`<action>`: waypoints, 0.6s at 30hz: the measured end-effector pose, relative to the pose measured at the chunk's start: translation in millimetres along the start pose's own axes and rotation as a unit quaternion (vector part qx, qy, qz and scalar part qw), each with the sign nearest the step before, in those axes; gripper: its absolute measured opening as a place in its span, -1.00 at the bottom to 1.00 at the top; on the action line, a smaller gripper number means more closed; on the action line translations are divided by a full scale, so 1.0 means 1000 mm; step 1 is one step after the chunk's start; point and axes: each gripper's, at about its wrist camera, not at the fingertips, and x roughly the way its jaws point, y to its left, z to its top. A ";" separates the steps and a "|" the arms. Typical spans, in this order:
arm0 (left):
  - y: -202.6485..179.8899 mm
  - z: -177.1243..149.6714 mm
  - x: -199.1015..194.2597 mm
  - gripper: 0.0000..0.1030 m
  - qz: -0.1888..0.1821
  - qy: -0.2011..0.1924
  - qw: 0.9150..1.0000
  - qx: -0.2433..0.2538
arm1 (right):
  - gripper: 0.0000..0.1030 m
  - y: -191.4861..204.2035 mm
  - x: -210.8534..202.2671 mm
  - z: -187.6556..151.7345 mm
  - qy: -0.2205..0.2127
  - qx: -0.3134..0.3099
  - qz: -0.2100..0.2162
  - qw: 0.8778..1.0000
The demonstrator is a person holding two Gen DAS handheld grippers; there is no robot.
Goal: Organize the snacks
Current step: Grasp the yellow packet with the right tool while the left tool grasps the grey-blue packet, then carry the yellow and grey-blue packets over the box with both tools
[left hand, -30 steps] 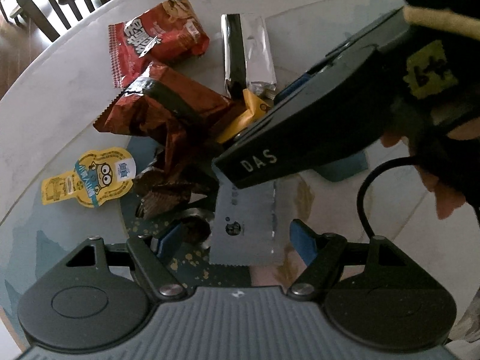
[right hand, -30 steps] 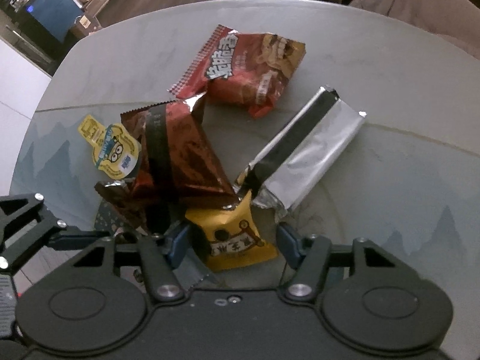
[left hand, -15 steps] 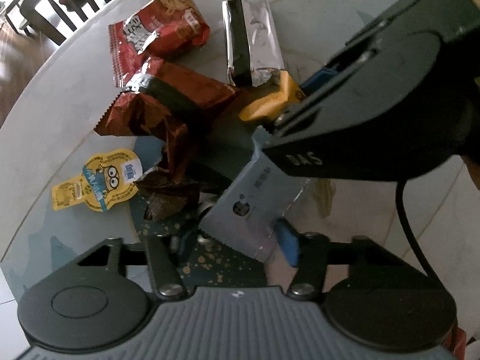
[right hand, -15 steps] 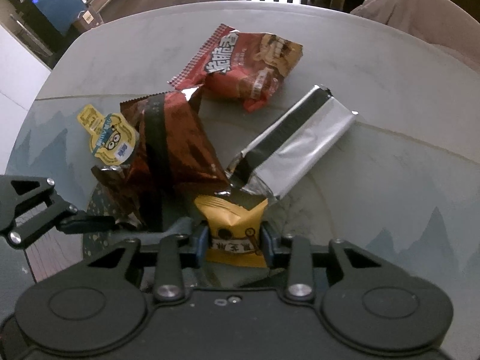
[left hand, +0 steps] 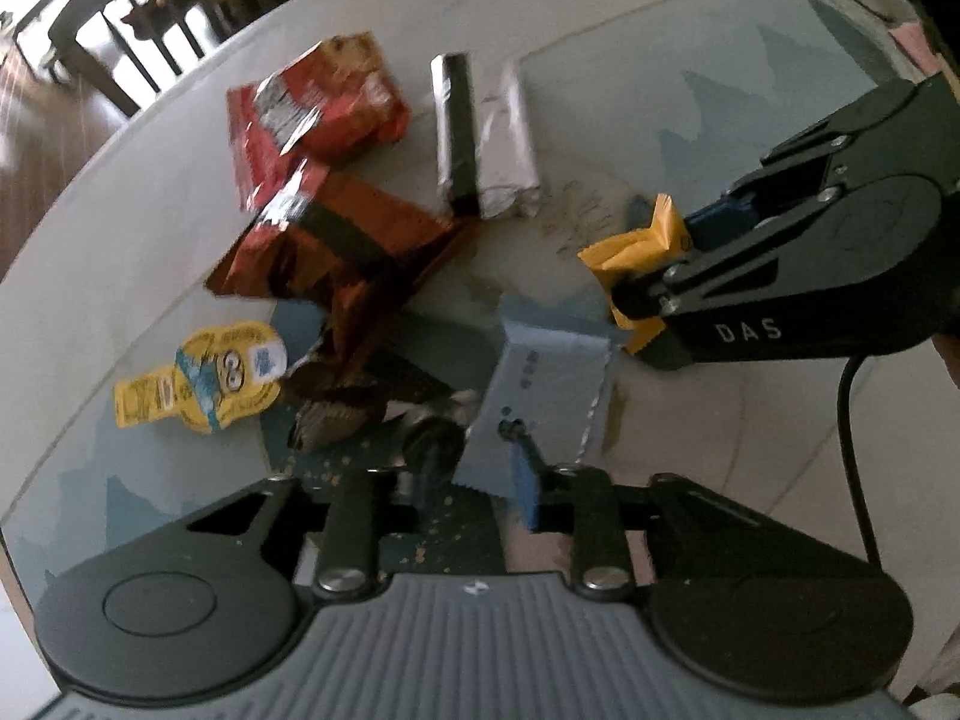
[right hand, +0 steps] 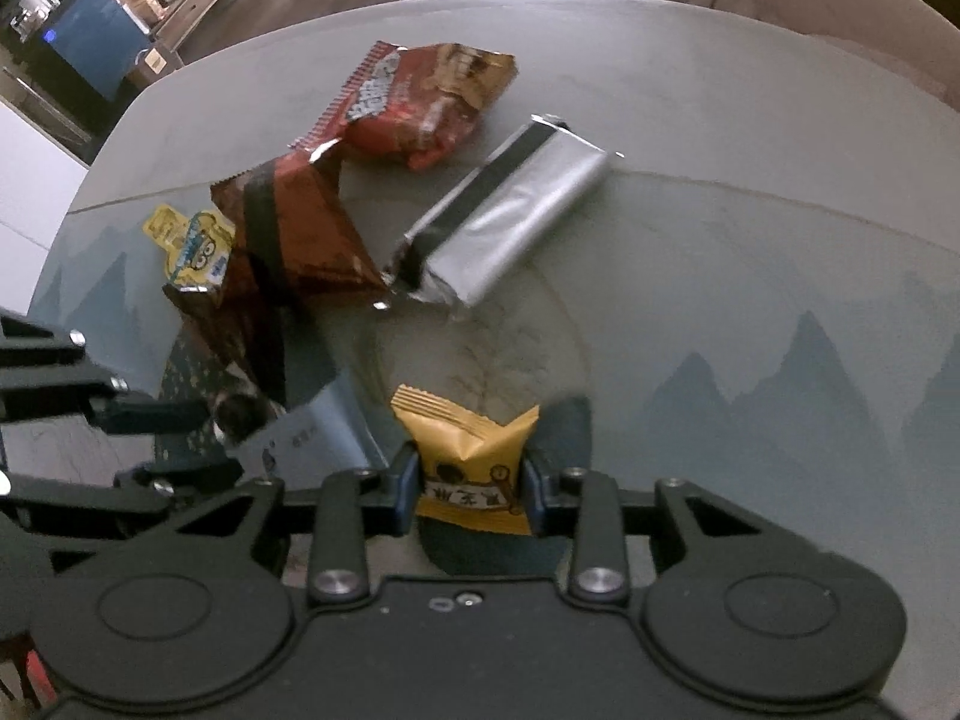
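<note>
My right gripper (right hand: 471, 489) is clamped on the yellow snack packet (right hand: 471, 450), lifted just above the table (right hand: 750, 276); my left gripper (left hand: 480, 474) pinches the grey sachet (left hand: 540, 390) by its near edge. Still lying on the table: red chip bag (right hand: 426, 102), dark red-brown bag (right hand: 294, 234), silver wrapper (right hand: 510, 216), and a yellow cartoon pouch (left hand: 198, 378) off to the left.

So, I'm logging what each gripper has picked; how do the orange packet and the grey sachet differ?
The orange packet is small, puffy and pillow-shaped; the grey sachet is flat and wider, with serrated edges. The orange packet sits in the right gripper, clamped at both sides; the grey sachet is pinched near one edge by the left gripper. Both are sealed and gripped.
</note>
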 end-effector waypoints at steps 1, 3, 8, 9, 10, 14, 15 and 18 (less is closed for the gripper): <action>-0.003 0.001 -0.002 -0.01 0.004 -0.005 1.000 0.007 | -0.37 -0.002 -0.001 -0.002 0.000 -0.001 0.000 1.000; -0.011 0.003 -0.003 0.40 0.009 -0.015 1.000 0.018 | -0.37 -0.007 -0.005 -0.007 -0.001 0.008 0.004 1.000; -0.027 0.013 0.008 0.40 0.017 -0.015 0.999 0.044 | -0.37 -0.022 -0.009 -0.018 -0.002 0.023 0.005 1.000; -0.032 0.013 0.011 0.40 0.024 -0.012 0.998 0.053 | -0.37 -0.026 -0.009 -0.020 -0.002 0.027 0.006 1.000; -0.034 0.014 0.016 0.40 0.030 -0.005 0.998 0.061 | -0.37 -0.029 -0.010 -0.022 -0.001 0.032 0.006 0.999; -0.036 0.017 0.032 0.40 0.043 0.012 0.997 0.071 | -0.37 -0.036 -0.008 -0.028 0.001 0.040 0.007 0.999; -0.035 0.017 0.034 0.40 0.038 0.013 0.997 0.067 | -0.37 -0.037 -0.008 -0.029 0.001 0.041 0.008 0.999; -0.034 0.018 0.036 0.40 0.040 0.017 0.997 0.070 | -0.37 -0.039 -0.009 -0.030 0.000 0.044 0.011 0.999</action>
